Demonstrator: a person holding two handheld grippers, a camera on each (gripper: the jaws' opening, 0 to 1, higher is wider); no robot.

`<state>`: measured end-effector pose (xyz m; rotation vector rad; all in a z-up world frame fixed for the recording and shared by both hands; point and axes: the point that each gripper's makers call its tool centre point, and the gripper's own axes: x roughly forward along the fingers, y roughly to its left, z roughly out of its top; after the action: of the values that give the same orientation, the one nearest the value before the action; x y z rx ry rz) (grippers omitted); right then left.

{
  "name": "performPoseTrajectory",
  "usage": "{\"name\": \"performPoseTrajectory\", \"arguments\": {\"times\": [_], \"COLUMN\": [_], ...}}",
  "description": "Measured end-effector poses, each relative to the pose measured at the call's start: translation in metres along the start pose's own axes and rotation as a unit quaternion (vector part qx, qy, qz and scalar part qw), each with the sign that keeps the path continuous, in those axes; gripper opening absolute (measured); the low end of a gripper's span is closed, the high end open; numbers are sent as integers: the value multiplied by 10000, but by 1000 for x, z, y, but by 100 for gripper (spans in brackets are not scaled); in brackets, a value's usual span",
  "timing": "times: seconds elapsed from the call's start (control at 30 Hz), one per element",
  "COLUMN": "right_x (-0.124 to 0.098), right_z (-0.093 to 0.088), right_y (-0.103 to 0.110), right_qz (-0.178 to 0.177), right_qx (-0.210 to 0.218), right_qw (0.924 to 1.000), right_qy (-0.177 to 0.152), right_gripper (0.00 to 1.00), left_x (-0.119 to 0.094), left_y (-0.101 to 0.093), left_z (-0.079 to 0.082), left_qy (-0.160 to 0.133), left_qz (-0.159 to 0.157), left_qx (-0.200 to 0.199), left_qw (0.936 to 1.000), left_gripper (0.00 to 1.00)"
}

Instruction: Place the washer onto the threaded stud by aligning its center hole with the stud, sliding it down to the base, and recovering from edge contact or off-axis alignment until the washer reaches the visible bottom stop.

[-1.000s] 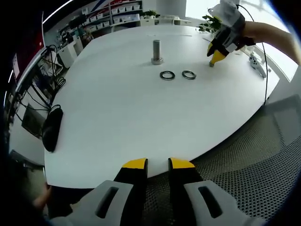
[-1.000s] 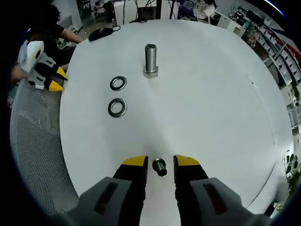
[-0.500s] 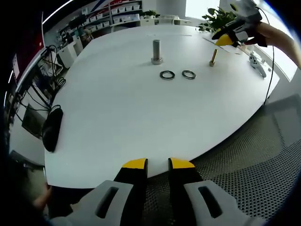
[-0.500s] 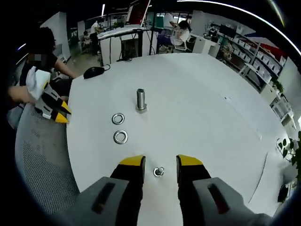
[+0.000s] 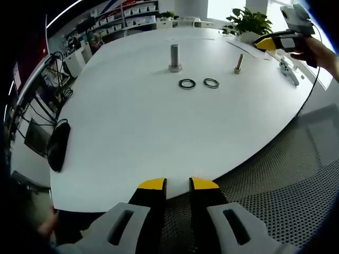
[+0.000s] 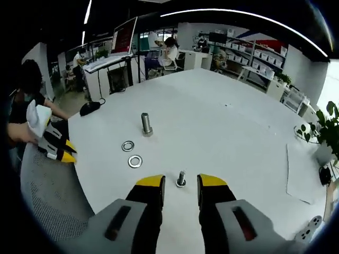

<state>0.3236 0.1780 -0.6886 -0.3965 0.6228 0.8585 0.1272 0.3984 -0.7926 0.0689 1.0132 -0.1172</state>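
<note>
Two washers lie flat side by side on the white counter [image 5: 132, 121], one [image 5: 187, 84] and the other [image 5: 212, 83] just beside it, both near the upright threaded stud [image 5: 175, 57] but apart from it. A small brass-coloured bolt [image 5: 239, 63] stands upright a little way past the second washer.

The left tongs [image 5: 177, 185] hang at the near edge of the counter, over a mesh chair [image 5: 275, 180], well apart from the washers; the jaws stand slightly spread with nothing between them.

In the right gripper view, the right tongs [image 6: 180, 182] hover above the counter with the small bolt [image 6: 181, 179] showing in the gap between the tips; they seem raised clear of it, jaws spread, though the height is hard to judge. The washers [image 6: 135, 161] [image 6: 127, 146] and the stud [image 6: 146, 124] lie well ahead and to the left. A black mouse [image 5: 58, 145] rests on the counter's far-left edge.
</note>
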Motion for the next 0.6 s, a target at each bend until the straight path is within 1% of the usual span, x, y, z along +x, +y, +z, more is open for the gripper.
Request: {"name": "performPoseTrajectory", "arguments": {"times": [0.07, 0.13, 0.2, 0.27, 0.37, 0.47, 0.6], "right_x": [-4, -8, -13, -16, -22, -26, -30], "right_z": [-3, -9, -15, -21, -30, -36, -40], "right_y": [9, 16, 26, 34, 40, 42, 48], "right_qz": [-26, -52, 21, 92, 154, 192, 216], "right_qx": [-86, -64, -27, -59, -81, 30, 76], "right_qw": [9999, 9999, 9999, 9999, 9998, 9998, 9997], "right_qy": [-55, -102, -145, -108, -56, -51, -46], "right_gripper": [27, 27, 27, 27, 27, 27, 26], "left_x": [0, 0, 0, 0, 0, -1, -1], "left_y": [0, 0, 0, 0, -1, -1, -1], "left_z": [0, 0, 0, 0, 0, 0, 0], "left_qy": [1, 0, 0, 4, 6, 0, -2], "left_qz": [-4, -11, -12, -15, -20, -16, -15], "left_qx": [7, 14, 15, 22, 33, 26, 25], "left_qw": [10000, 10000, 10000, 10000, 10000, 10000, 10000], "left_gripper": [15, 14, 14, 14, 14, 14, 14]}}
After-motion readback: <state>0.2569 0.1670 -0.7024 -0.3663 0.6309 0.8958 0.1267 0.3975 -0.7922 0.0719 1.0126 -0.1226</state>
